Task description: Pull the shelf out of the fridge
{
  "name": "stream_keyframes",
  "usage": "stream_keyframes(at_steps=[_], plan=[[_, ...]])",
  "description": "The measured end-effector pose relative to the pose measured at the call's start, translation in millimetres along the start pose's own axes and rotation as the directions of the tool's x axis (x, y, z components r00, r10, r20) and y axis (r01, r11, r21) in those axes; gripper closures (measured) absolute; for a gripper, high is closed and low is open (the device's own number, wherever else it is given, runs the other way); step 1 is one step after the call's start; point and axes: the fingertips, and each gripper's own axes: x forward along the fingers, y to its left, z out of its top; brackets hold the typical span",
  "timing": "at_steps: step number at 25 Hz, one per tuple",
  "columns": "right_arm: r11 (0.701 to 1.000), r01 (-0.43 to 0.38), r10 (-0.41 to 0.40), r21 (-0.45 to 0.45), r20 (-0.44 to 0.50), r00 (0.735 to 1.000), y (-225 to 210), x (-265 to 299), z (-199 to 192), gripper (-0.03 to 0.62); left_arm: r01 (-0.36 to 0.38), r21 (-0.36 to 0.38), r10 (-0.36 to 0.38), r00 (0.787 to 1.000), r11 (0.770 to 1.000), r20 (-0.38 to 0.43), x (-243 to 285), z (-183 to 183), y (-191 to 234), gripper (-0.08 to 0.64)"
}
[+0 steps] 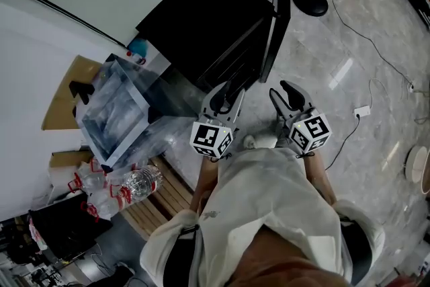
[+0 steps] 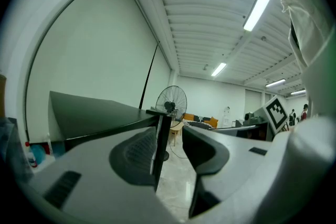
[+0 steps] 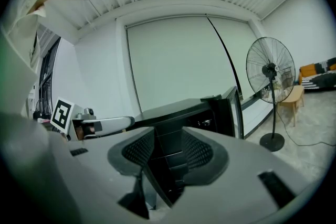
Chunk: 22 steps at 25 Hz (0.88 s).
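**Fridge** [image 1: 201, 17]: black and low. The door [image 1: 277, 10] is swung wide and the mouth faces the person. The interior is dark.

**Shelf**: judged to be inside the fridge; it cannot be singled out in the dark interior. Nothing like it is held or lies on the floor [image 1: 349, 97].

**Left gripper** [image 1: 228, 92]: in front of the fridge mouth. The fingers are slightly apart and grip nothing; the door's edge and the floor show through the gap.

**Right gripper** [image 1: 287, 94]: on the outer side of the door's free edge. The fingers are slightly apart and empty, aimed at the interior.

**Progress**: the door is open. The reach, the grip and the pull are all left to do.

**Edges and room**:
- The door edge stands between the two grippers.
- The floor behind and to the right is clear, apart from a fan base [image 1: 310, 0] and a cable [image 1: 376, 57].
- The left side is crowded by a clear box [image 1: 111, 111] and bottles [image 1: 138, 183].
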Motion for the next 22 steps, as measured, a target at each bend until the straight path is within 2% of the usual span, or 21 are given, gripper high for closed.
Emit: stream_keyframes(at_steps=[6, 13, 18, 22], plan=[[0.996, -0.086, 0.087, 0.011, -0.015, 0.996, -17.5, 21.2, 3.2, 0.431, -0.085, 0.0, 0.085, 0.996, 0.996, -0.002, 15.2, 0.8, 8.0, 0.396], [0.979, -0.202, 0.203, 0.02, -0.042, 0.978, -49.3, 41.0, 14.2, 0.434, -0.192, -0.031, 0.192, 0.981, 0.981, -0.005, 42.5, 0.7, 5.7, 0.397], [0.954, -0.298, 0.299, 0.024, -0.076, 0.951, -67.6, 57.4, 20.1, 0.436, -0.291, -0.042, 0.291, 0.957, 0.956, -0.004, 57.8, 1.5, 8.7, 0.397], [0.923, -0.383, 0.384, 0.032, -0.11, 0.917, -80.9, 68.4, 23.2, 0.436, -0.386, -0.058, 0.386, 0.922, 0.921, -0.001, 65.4, 0.5, 9.3, 0.397]])
